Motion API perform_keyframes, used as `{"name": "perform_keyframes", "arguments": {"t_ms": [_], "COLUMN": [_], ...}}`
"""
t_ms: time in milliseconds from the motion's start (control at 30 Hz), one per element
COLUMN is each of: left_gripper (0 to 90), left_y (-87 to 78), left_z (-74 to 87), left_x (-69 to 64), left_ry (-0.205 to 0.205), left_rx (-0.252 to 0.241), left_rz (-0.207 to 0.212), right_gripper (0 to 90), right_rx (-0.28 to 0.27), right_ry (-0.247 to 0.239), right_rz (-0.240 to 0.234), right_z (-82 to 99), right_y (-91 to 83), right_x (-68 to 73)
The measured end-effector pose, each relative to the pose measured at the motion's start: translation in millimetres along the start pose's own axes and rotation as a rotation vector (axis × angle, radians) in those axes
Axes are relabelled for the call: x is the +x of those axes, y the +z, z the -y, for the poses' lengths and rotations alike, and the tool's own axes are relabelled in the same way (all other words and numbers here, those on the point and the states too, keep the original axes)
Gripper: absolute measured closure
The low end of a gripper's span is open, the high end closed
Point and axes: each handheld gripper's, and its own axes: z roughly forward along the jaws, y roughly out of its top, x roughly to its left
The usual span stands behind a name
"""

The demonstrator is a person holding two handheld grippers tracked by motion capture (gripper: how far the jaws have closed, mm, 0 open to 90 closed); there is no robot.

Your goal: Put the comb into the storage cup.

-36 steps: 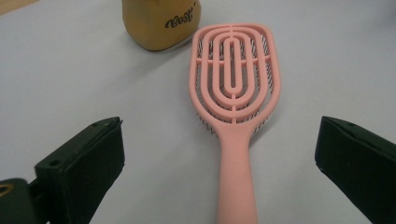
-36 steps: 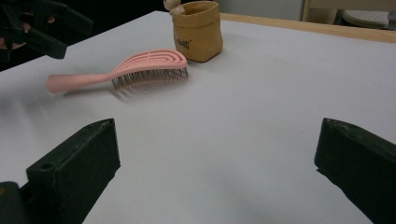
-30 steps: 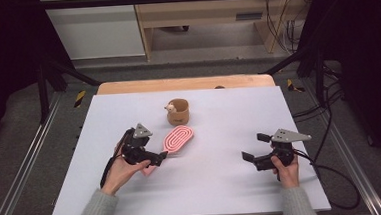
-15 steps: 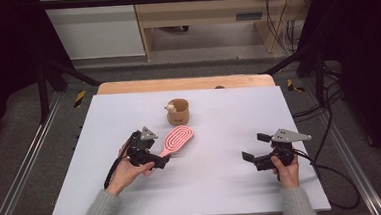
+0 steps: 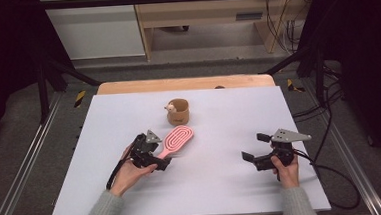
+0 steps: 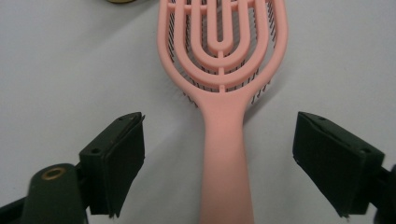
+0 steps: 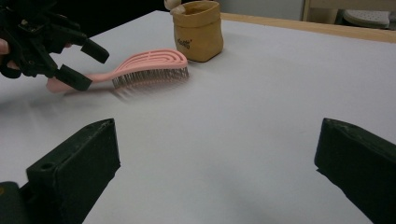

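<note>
Left claw sits left of centre in the high view, hand behind it, forearm entering from the bottom edge and angled up-right. Jaws spread wide, straddling the handle of the pink hairbrush without touching it. The brush lies flat on the white tabletop, bristles down, head pointing up-right toward the small tan pouch near upper centre. Right claw at lower right, held low over bare tabletop, jaws spread, empty, pointing left. Right hand grips from behind, wrist straight.
</note>
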Motion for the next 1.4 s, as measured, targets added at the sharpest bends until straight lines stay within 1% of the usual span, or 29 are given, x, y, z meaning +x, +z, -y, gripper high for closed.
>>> {"name": "perform_keyframes", "arguments": {"t_ms": [133,333,400,567,900,1033,1400], "left_gripper": [21.6,32.0,36.4,42.9,52.9,56.2,64.4], "left_y": [2.4,5.3,5.4,6.3,11.0,13.2,15.6], "left_z": [0.3,0.1,-0.1,-0.4,-0.9,-1.2,-2.7], "left_x": [-1.6,-3.2,-3.1,-2.9,-3.2,-2.8,-1.4], "left_ry": [0.003,0.01,0.007,0.008,0.008,0.009,-0.009], "left_rx": [0.007,0.021,0.022,0.028,0.041,0.055,0.057], "left_rz": [-0.001,-0.001,0.008,0.009,0.007,0.01,0.015], "right_gripper": [0.3,0.3,0.3,0.3,0.3,0.3,0.3], "right_rx": [0.001,0.002,0.002,0.002,0.001,0.001,0.0], "right_ry": [0.001,0.0,-0.001,-0.001,0.001,0.0,0.001], "right_rz": [0.0,-0.001,0.0,0.0,0.0,0.001,0.0], "right_z": [0.0,0.1,0.1,0.1,0.0,0.0,0.0], "right_y": [0.0,0.3,0.3,0.3,0.1,0.2,0.1], "right_x": [0.0,0.0,-0.1,0.0,0.0,-0.1,-0.1]}}
